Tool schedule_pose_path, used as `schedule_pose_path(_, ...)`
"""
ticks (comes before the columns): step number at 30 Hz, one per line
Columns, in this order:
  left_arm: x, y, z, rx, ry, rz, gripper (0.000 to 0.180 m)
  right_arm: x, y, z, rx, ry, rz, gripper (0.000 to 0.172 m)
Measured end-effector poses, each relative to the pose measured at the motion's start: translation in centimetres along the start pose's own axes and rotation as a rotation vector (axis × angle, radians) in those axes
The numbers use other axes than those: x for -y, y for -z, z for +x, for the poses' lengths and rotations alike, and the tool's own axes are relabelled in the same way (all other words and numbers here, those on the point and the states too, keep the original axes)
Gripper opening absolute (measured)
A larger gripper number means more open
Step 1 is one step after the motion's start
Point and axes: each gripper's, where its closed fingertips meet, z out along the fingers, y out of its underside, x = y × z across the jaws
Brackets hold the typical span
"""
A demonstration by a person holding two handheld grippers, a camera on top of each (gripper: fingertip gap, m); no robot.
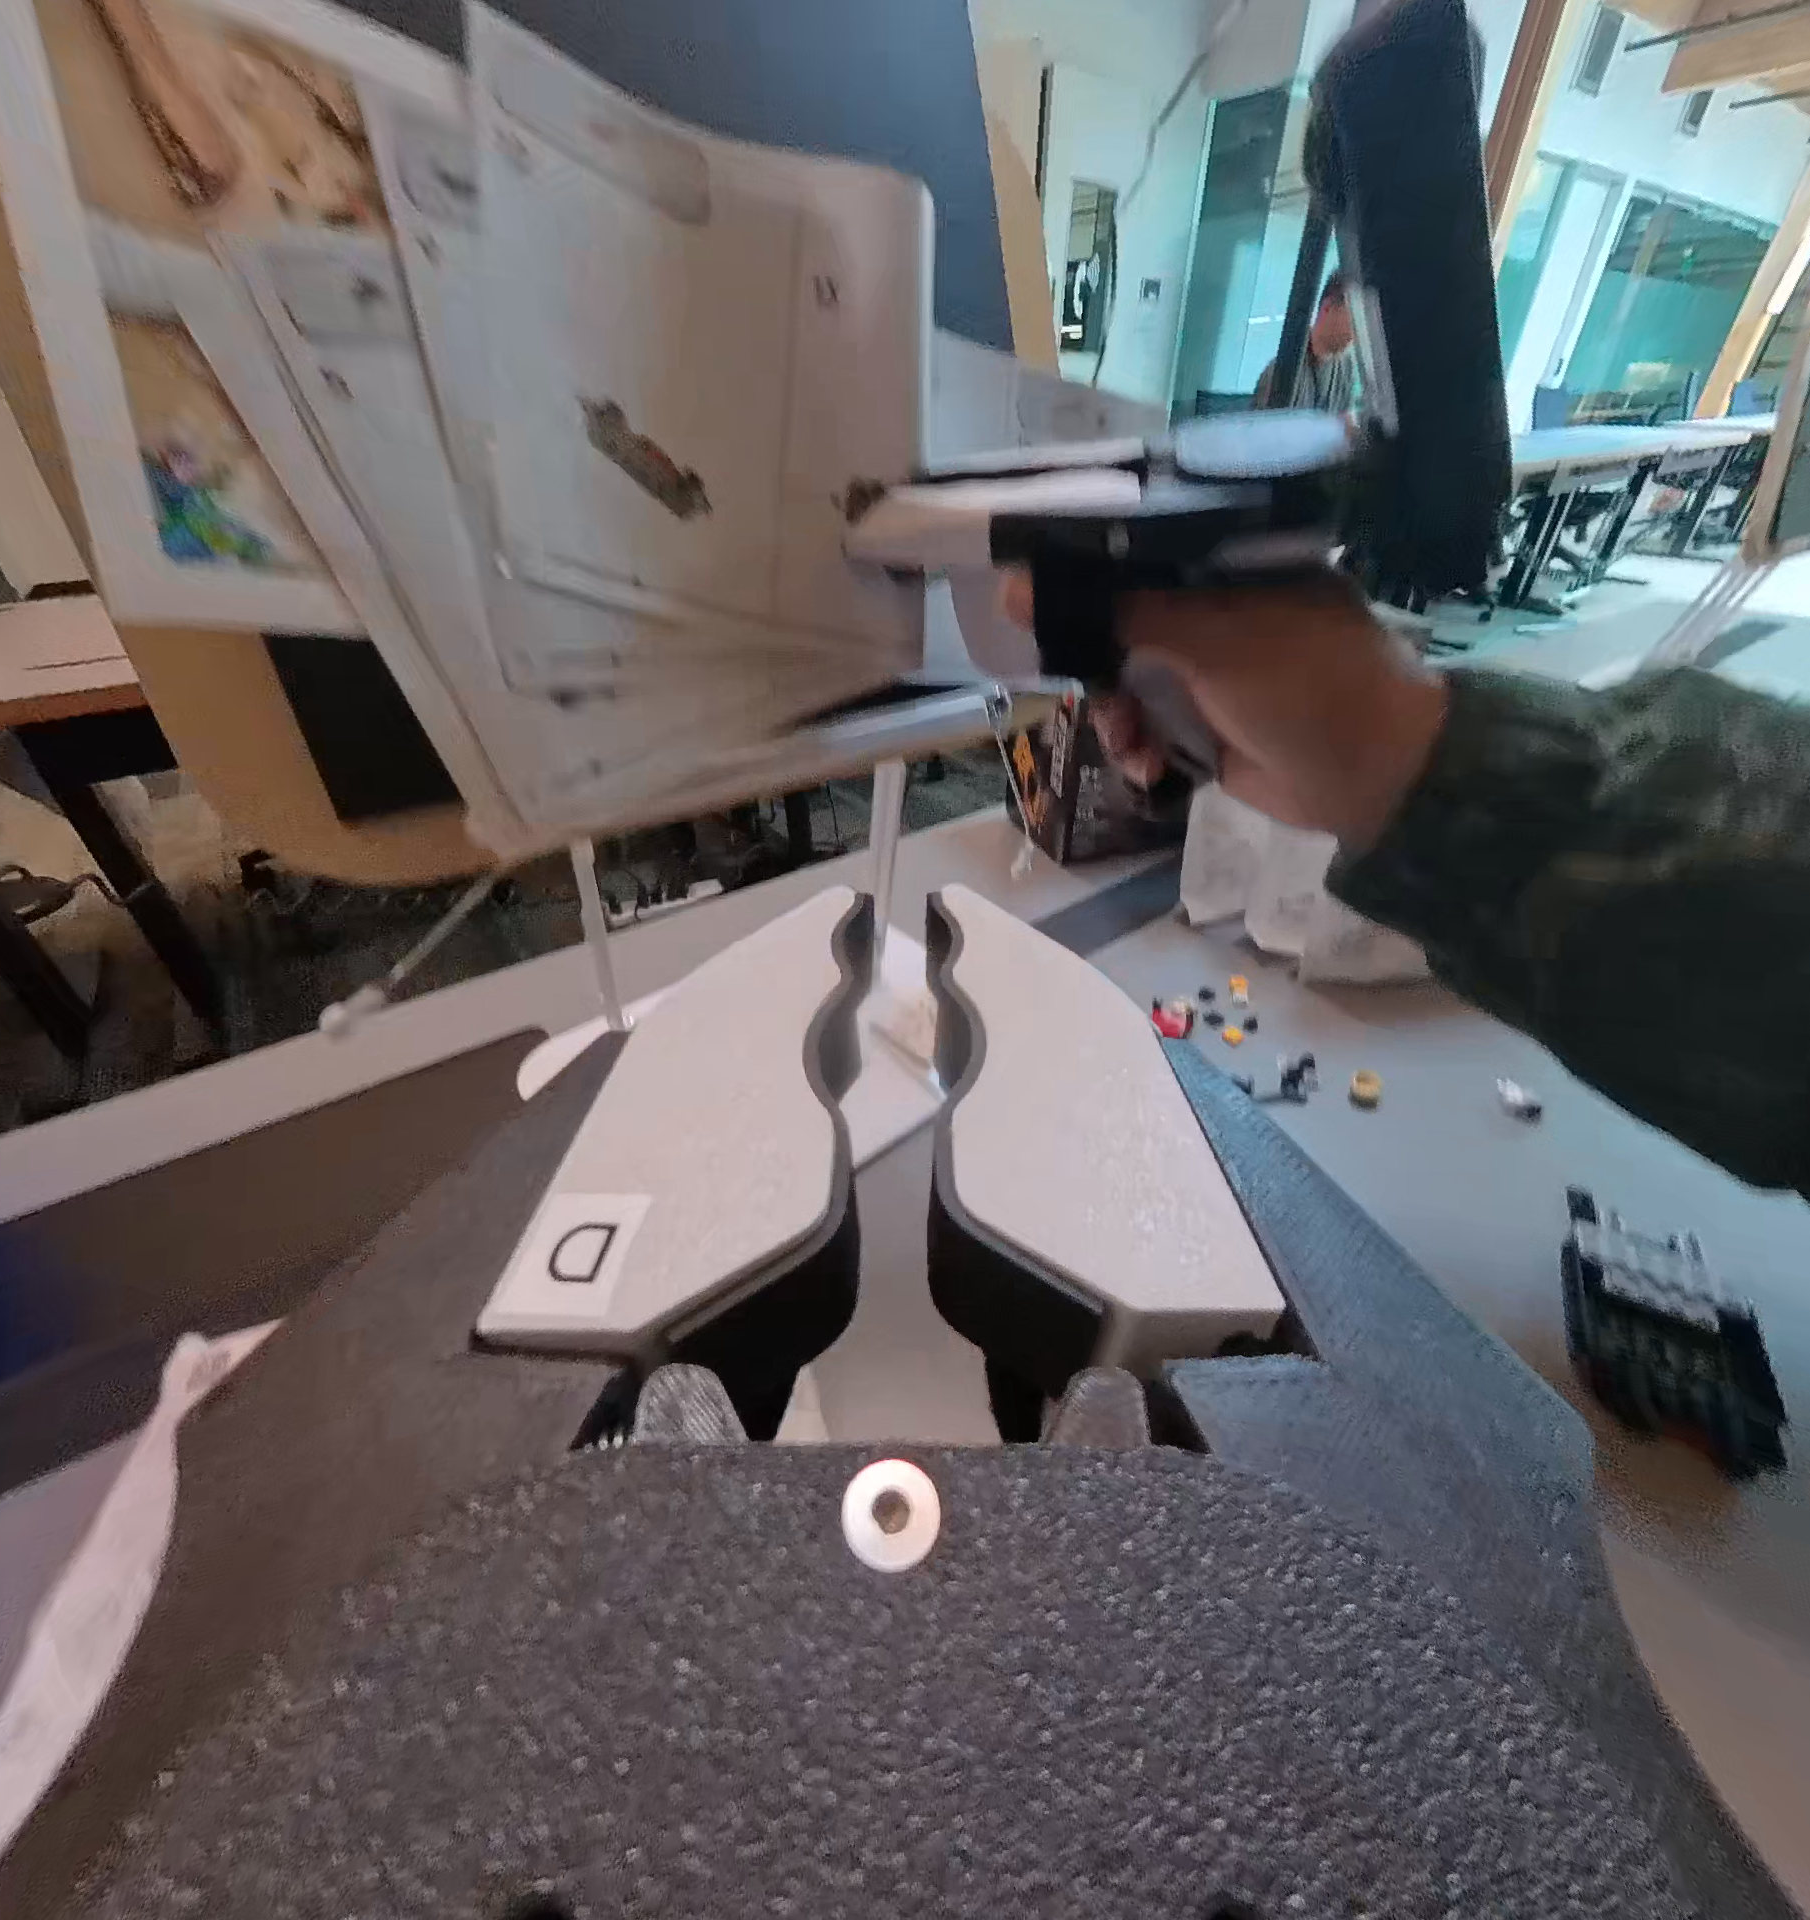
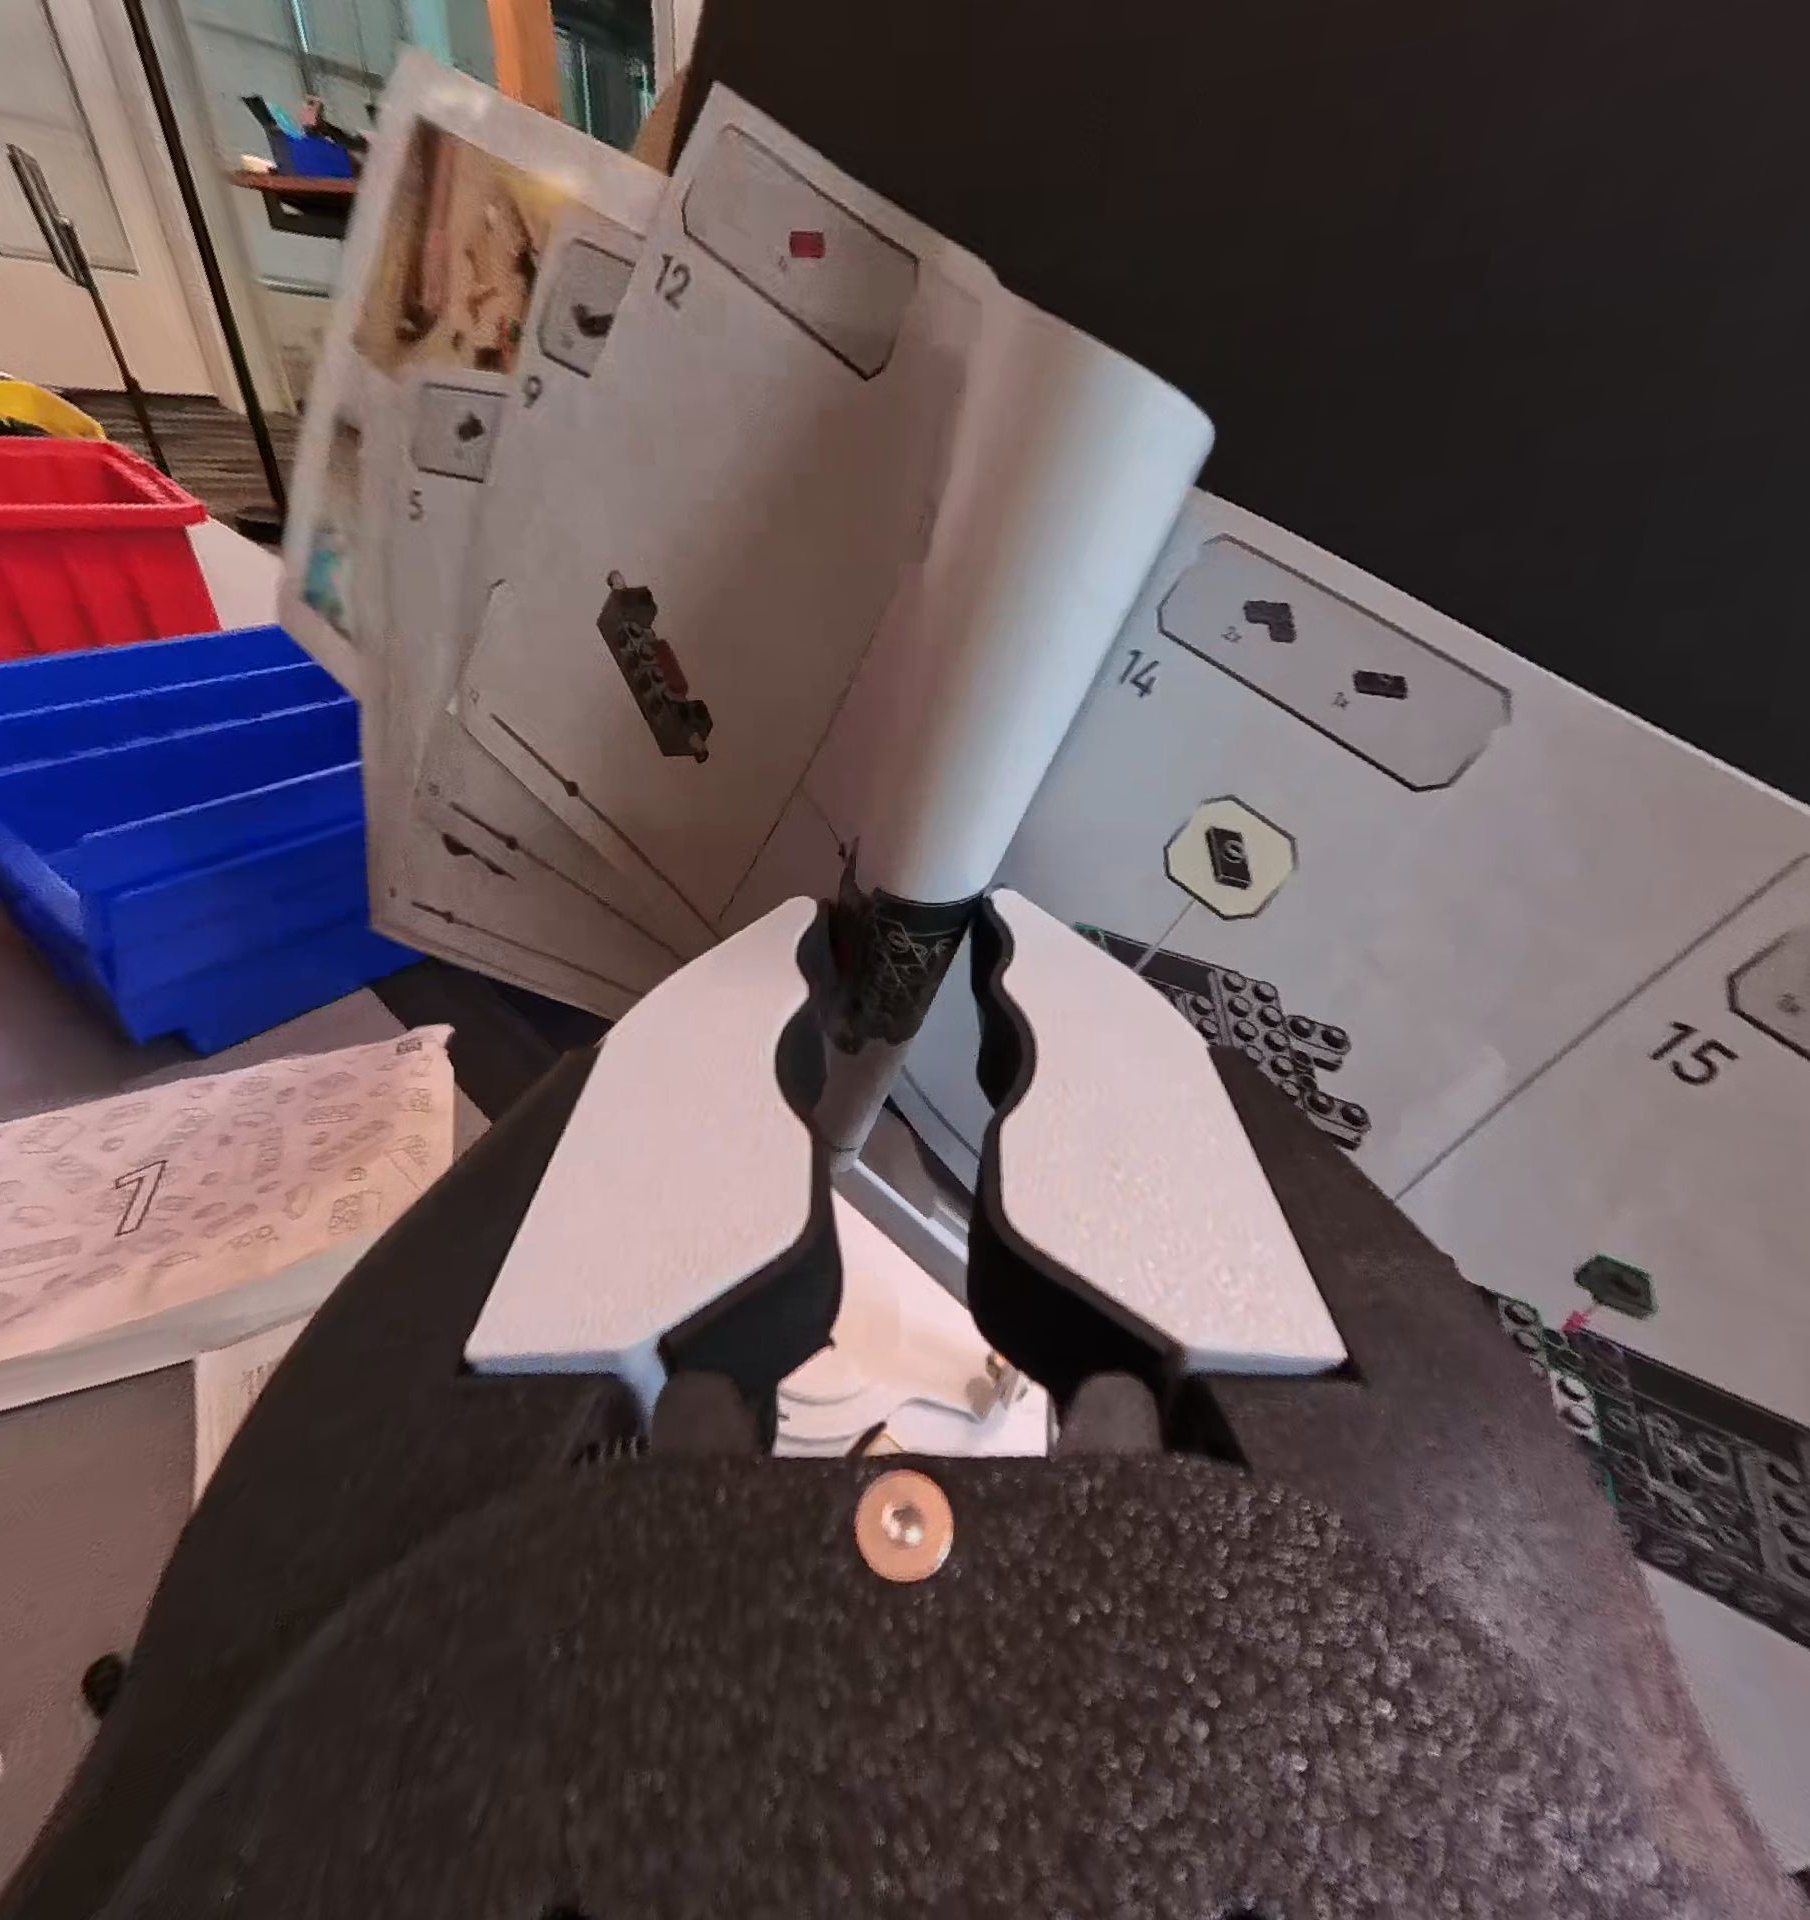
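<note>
At far left of the left wrist view, the open instruction booklet (image 1: 527, 416) leans on a white wire stand (image 1: 602, 935), pages fanned and blurred. At centre, the left gripper (image 1: 893, 914) points at the stand's base. Its jaws are nearly closed, with a narrow gap. One thin stand post (image 1: 885, 831) runs down into that gap, close against the left finger (image 1: 735, 1091) and clear of the other; nothing is clamped. Right of centre, the right gripper (image 1: 880, 520), carried by a hand (image 1: 1275, 707) in a dark green sleeve, meets the booklet's right edge. Below the hand, a dark box (image 1: 1077, 790) stands at the back of the grey surface (image 1: 1400, 1195). Small loose bricks (image 1: 1233, 1018) lie nearer, and a black brick assembly (image 1: 1659, 1340) sits at far right.

At far left of the right wrist view, a red bin (image 2: 59, 540) stands behind a blue bin (image 2: 153, 790), and a white patterned paper bag (image 2: 153, 1184) lies in front of both. At centre, the right gripper's jaws are partly closed on one page (image 2: 1036, 623) of the booklet. The page is curled into a roll, and its dark-printed lower corner is pinched between the fingertips (image 2: 776, 935). Right of the jaws, the next spread (image 2: 1503, 883) lies flat on the stand.
</note>
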Motion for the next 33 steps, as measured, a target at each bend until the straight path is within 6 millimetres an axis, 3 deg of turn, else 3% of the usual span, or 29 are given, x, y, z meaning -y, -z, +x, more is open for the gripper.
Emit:
schedule_pose_path(4, 4.5, -2.6, -2.6, 0.032, 0.032, 0.044, 0.011, -0.4, -0.7, 0.4, 0.035, 0.037, -0.031, 0.020)
schedule_pose_path(7, 5.9, -4.4, -4.9, 0.053, 0.097, 0.053, 0.012, -0.6, -1.5, 0.3, 0.055, 0.103, -0.068, 0.017)
schedule_pose_path(14, 3.5, -6.6, -8.6, 0.106, 0.175, 0.001, 0.013, -0.4, -4.0, -2.0, 0.101, 0.253, -0.156, 0.013)
schedule_pose_path(18, 2.0, -6.6, -10.7, 0.162, 0.186, -0.027, 0.014, -0.2, -5.4, -4.2, 0.140, 0.305, -0.191, 0.012)
schedule_pose_path(22, 1.8, -6.4, -13.5, 0.217, 0.190, -0.026, 0.017, -0.9, -5.6, -4.8, 0.138, 0.288, -0.178, 0.013)
schedule_pose_path(28, 3.4, -7.4, -13.8, 0.179, 0.155, -0.011, 0.022, -1.0, -5.2, -4.5, 0.168, 0.213, -0.185, 0.017)
schedule_pose_path(33, 2.7, -8.9, -13.3, 0.164, 0.115, -0.080, 0.037, -1.4, -4.9, -4.5, 0.191, 0.190, -0.185, 0.020)
